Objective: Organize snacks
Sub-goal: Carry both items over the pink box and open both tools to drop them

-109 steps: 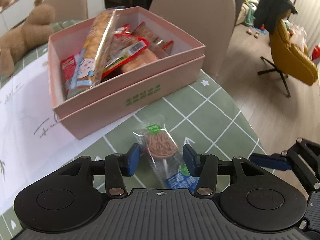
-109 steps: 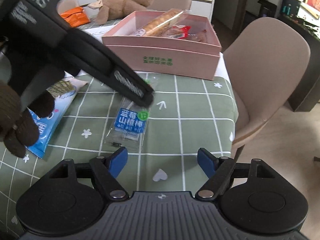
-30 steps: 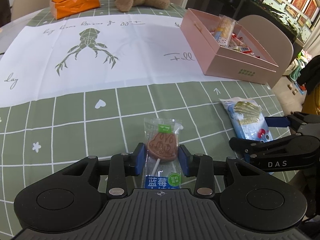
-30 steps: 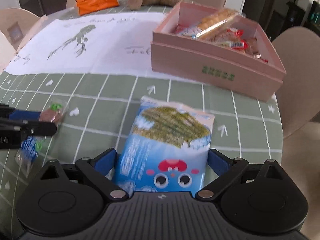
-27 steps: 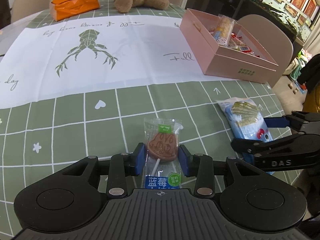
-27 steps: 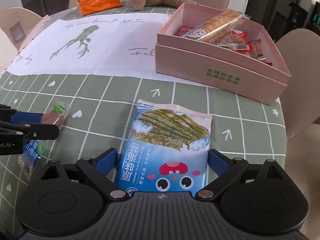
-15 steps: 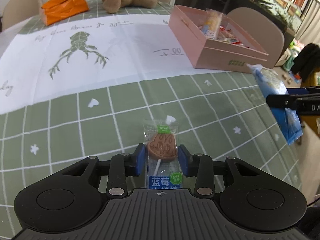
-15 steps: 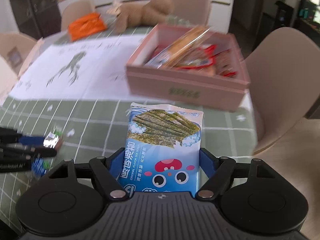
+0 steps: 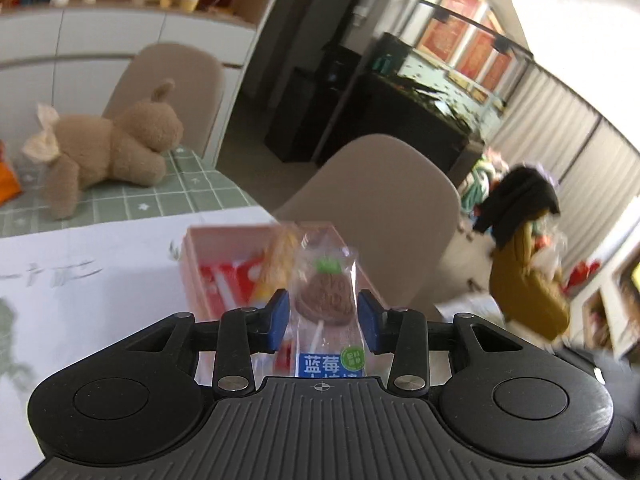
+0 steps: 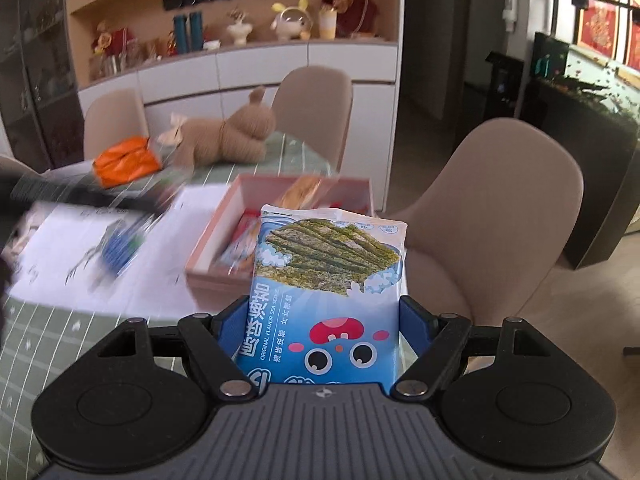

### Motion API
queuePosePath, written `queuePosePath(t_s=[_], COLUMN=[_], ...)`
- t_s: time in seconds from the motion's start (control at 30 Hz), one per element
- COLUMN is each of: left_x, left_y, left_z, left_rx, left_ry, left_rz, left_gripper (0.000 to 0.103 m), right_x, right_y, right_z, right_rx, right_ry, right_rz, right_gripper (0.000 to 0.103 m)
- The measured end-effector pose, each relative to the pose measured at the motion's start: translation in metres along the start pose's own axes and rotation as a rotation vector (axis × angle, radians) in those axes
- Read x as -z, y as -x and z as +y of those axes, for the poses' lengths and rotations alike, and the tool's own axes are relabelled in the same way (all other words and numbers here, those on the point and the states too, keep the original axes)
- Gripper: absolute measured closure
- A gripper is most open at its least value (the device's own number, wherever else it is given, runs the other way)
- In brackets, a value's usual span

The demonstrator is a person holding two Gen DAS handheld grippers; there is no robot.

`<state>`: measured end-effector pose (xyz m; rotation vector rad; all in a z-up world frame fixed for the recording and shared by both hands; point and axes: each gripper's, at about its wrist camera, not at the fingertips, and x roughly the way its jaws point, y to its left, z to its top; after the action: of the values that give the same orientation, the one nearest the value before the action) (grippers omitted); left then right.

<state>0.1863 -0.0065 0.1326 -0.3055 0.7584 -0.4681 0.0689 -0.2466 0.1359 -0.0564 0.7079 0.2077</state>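
Left gripper (image 9: pixel 323 322): its jaws are opening slightly around the wrapped lollipop (image 9: pixel 325 300), which is standing upright between the blue pads; whether the pads are pressing on the wrapper is too close to tell, though the lollipop is hanging clear of the table, so I judge it gripped.
Lollipop's place: it is hovering near the pink box (image 9: pixel 192 264), just in front of the red packets inside.
Pink box: it is sitting on the white paper (image 9: pixel 80 280), right of the plush bear (image 9: pixel 108 152), open-topped and part-filled.
Right gripper (image 10: pixel 326 332): it is clamping a blue seaweed-snack pouch (image 10: pixel 328 292) by both side edges, jaws standing wide on it.
Pouch's place: it is being carried in the air, near side of the box (image 10: pixel 208 276).
Doing it well: each snack probably needs carrying fully past the near wall before letting go, the small one first.
Risk: the pouch is wide, so laying it flat over the packets seems safer than dropping it on edge.
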Motion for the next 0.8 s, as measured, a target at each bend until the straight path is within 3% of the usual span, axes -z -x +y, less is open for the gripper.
queuePosePath(t_s=[0.13,0.3,0.4,0.53,0.67,0.8], left_x=[0.000,0.025,0.038,0.063,0.090,0.110], left_y=[-0.021,-0.014,-0.005,0.015,0.023,0.026], left_z=[0.027,0.048,0.061,0.076,0.087,0.088], left_rx=[-0.028,-0.081,-0.107,-0.131,-0.154,-0.184], left_ry=[0.099,0.073,0.072,0.095,0.116,0.101], left_rz=[-0.004,-0.002,0.007,0.036,0.079,0.093], left_gripper=[0.062,0.062,0.062,0.062,0.062,0.062], right_x=[-0.026,-0.062,-0.072,-0.060,-0.050,-0.050], right_y=[-0.021,-0.088,-0.152,-0.216,-0.220,-0.194], right_z=[-0.003,0.007,0.028,0.062,0.084,0.074], right_rx=[0.012,-0.021,-0.064,-0.085,-0.027,-0.060], right_ry=[-0.011,-0.019,-0.024,0.029,0.144,0.097], right_rz=[-0.033,-0.031,0.045,0.163,0.115,0.057], right_gripper=[0.025,0.025,0.025,0.023,0.017,0.017])
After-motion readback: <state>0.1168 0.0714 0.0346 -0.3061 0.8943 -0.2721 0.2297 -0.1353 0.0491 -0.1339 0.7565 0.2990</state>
